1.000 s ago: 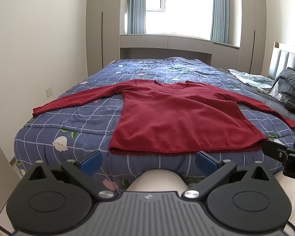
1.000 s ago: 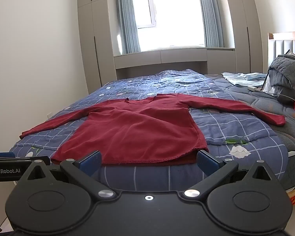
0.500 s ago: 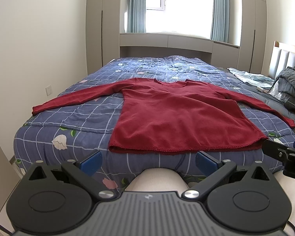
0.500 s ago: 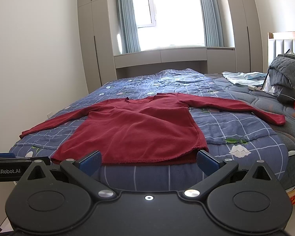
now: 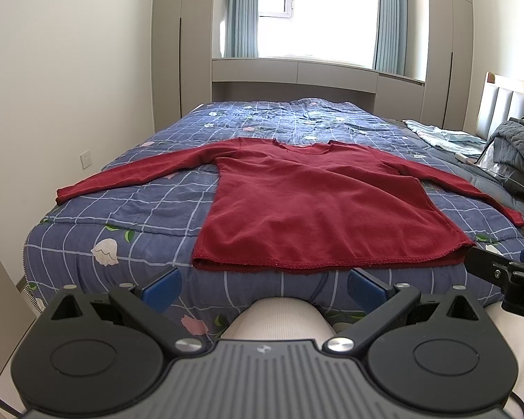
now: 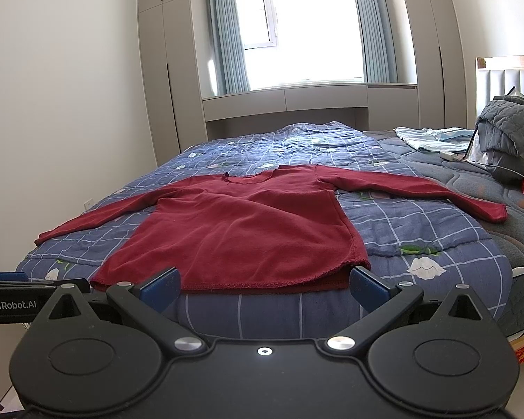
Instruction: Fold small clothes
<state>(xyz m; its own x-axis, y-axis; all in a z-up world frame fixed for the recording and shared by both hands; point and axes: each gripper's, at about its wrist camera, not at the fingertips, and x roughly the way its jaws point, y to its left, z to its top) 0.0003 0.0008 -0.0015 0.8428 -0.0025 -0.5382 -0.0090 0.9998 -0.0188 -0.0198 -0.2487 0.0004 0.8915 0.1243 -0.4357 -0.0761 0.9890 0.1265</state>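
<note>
red top spread flat on the bed, both tongs held short of it

a grey quilt (image 6: 510, 129) and pale blue cloth (image 6: 433, 138) lay far right on the bed (image 5: 122, 216). the red top (image 5: 314, 209) lay unfolded, sleeves out, hem at the near edge. left tongs (image 5: 263, 284) and right tongs (image 6: 263, 284) hung apart, empty.
</note>
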